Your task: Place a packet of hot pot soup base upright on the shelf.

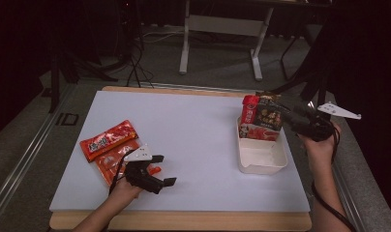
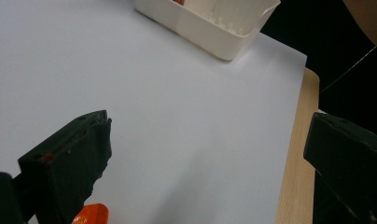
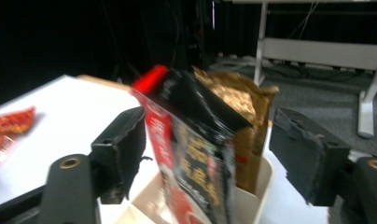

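The white surface (image 1: 193, 135) carries a cream plastic bin (image 1: 261, 154) at its right side and two red snack packets (image 1: 109, 140) at its left side.

**Right gripper.** The right gripper (image 1: 285, 115) is held in the person's right hand (image 1: 319, 142) at the right edge of the surface, level with the far end of the bin. Its jaws are released and stand wide apart. In the right gripper view, the black snack bag (image 3: 200, 154) stands between the jaws, and a gap shows on each side, so neither pad presses on it. No other item is between the jaws.

**Snack bags in the bin.** The black snack bag (image 1: 268, 118) stands upright in the far end of the bin, with a red-topped packet (image 1: 249, 108) just beside it on its left. In the right gripper view, a gold-brown bag (image 3: 245, 116) stands directly behind the black one, touching it. The near end of the bin holds nothing visible.

**Left gripper.** The left gripper (image 1: 167, 170) is held in the person's left hand (image 1: 123, 191) near the front left of the surface, just beside the two red packets. Its jaws are released, wide apart, and grasp nothing. In the left gripper view, bare white surface lies between them, and the bin (image 2: 214, 28) shows at the top, well apart.
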`<move>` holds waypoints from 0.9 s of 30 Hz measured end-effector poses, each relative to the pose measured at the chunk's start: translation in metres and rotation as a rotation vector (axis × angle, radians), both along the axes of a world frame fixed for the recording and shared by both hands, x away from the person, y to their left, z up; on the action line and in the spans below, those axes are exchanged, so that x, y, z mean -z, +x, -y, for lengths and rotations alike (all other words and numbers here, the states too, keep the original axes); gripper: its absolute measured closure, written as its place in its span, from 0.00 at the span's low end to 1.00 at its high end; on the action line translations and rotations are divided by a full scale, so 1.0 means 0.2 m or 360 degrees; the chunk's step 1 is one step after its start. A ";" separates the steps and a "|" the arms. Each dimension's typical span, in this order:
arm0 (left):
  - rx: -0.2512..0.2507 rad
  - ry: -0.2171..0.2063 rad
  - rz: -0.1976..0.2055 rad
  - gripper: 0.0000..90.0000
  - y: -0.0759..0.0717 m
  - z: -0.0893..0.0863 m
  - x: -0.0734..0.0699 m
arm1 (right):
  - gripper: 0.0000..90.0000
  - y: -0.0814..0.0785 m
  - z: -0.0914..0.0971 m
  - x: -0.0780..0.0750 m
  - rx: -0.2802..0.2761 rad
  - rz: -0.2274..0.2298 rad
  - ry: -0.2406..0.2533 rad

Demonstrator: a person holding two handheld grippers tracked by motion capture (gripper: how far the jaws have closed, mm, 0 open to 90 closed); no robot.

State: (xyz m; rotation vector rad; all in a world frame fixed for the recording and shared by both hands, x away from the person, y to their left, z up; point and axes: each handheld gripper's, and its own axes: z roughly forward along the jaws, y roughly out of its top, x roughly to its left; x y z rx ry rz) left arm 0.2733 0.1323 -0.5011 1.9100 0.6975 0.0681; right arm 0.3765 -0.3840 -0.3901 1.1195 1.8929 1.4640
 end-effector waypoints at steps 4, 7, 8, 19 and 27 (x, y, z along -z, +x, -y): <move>0.0004 0.0012 -0.0010 0.01 0.00 0.00 0.00 | 0.17 -0.08 -0.05 -0.03 -0.0036 0.0028 0.0025; 0.0002 0.0012 -0.0019 0.01 0.00 0.00 0.00 | 0.15 -0.14 -0.10 -0.03 -0.0095 0.0046 0.0055; -0.0001 0.0016 -0.0018 0.01 0.00 0.00 0.00 | 0.15 -0.17 -0.13 -0.03 -0.0115 0.0050 0.0087; -0.0021 0.0020 -0.0005 0.06 0.00 -0.02 -0.02 | 0.16 -0.29 -0.39 0.07 -0.0386 -0.0031 0.0071; -0.0052 0.0046 0.0062 0.13 -0.02 -0.08 -0.07 | 0.16 -0.39 -0.48 0.10 -0.0492 -0.0017 0.0040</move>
